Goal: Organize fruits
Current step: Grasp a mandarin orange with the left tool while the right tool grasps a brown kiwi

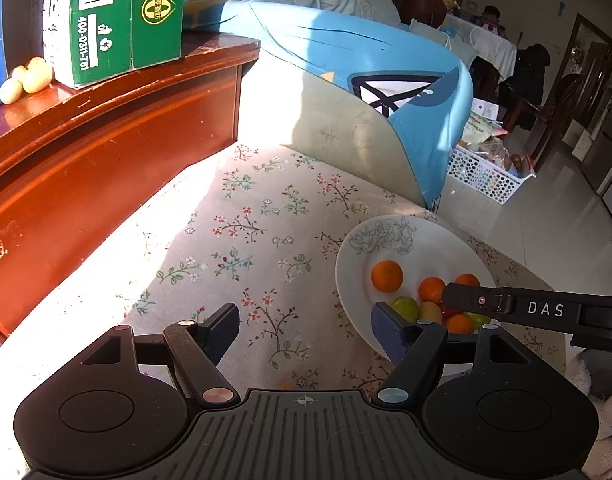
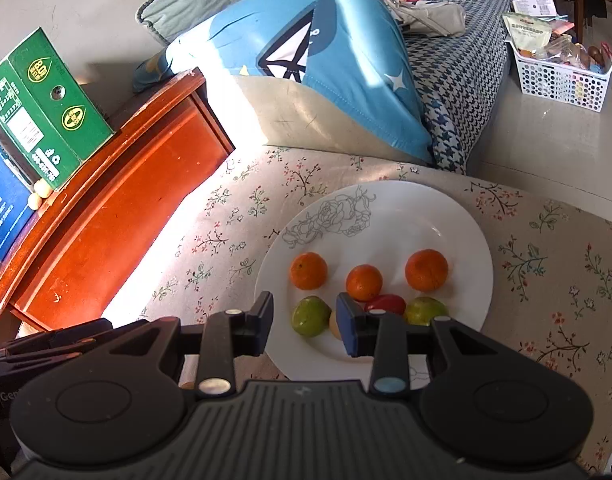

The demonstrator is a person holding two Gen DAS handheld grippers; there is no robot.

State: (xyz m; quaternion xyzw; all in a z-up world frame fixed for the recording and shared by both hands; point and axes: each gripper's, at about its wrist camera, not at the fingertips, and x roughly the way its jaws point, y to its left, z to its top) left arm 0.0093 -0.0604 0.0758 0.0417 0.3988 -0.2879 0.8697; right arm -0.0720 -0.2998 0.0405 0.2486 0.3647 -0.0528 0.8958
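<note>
A white plate (image 2: pixel 446 216) with a grey rose print sits on the floral tablecloth. It holds three oranges (image 2: pixel 308 270), two green fruits (image 2: pixel 310 315), a red fruit (image 2: pixel 386 303) and a pale yellowish one partly hidden behind my right finger. My right gripper (image 2: pixel 306 322) is open just above the plate's near rim, with the left green fruit between its fingers, not gripped. My left gripper (image 1: pixel 306 326) is open and empty over the cloth, left of the plate (image 1: pixel 354 252). The right gripper's finger (image 1: pixel 462 298) reaches over the fruit in the left wrist view.
A red-brown wooden cabinet (image 1: pixel 85 152) stands left of the table with a green carton (image 1: pixel 113 20) and pale round fruits (image 1: pixel 29 78) on top. A blue cushion (image 2: pixel 306 52) lies behind. A white basket (image 2: pixel 562 76) stands on the floor at right.
</note>
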